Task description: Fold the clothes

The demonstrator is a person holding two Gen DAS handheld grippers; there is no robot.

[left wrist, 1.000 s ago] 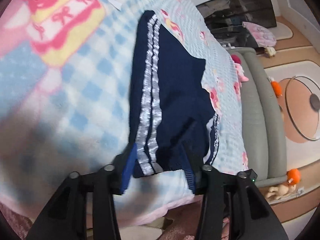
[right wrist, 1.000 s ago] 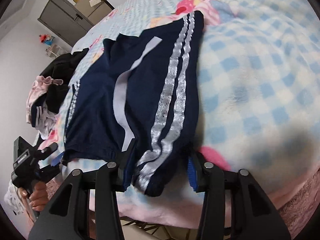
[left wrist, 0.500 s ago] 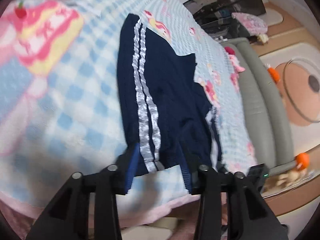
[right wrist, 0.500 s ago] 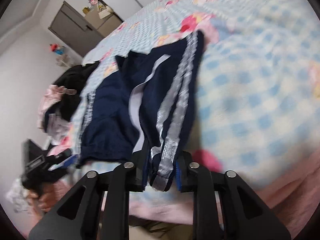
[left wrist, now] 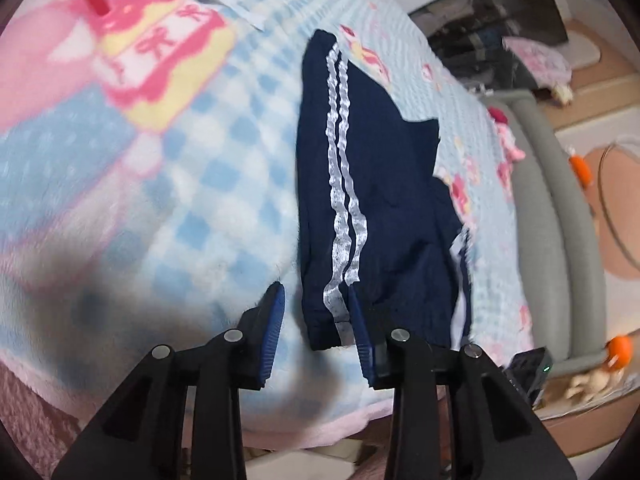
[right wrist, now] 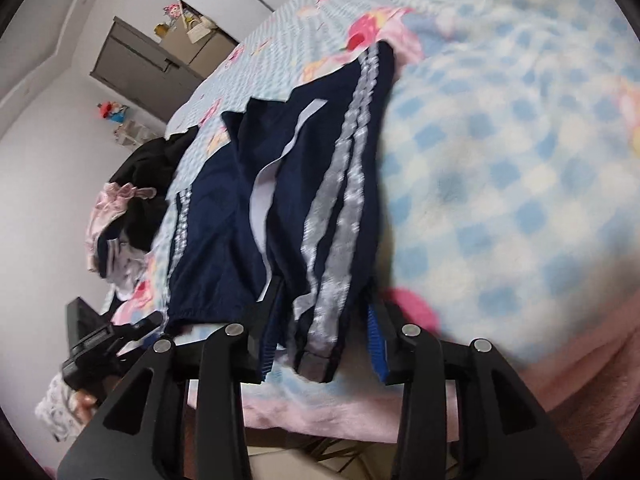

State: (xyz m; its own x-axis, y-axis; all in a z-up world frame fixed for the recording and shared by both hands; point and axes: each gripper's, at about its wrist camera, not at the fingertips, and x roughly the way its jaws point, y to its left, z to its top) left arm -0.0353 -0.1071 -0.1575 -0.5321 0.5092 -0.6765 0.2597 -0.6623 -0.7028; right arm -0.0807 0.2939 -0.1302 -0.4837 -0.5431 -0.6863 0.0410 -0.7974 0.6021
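One bed under a blue-checked blanket carries navy shorts at its near edge. The left gripper is closing, a striped hem corner between its jaws; the right gripper is opening around the other striped hem.

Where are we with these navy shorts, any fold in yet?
Done: navy shorts lie spread out on the checked blanket, unfolded. In hand: left gripper closing and right gripper opening, each with a striped hem between its jaws. Left: every fold, then the clothes pile.
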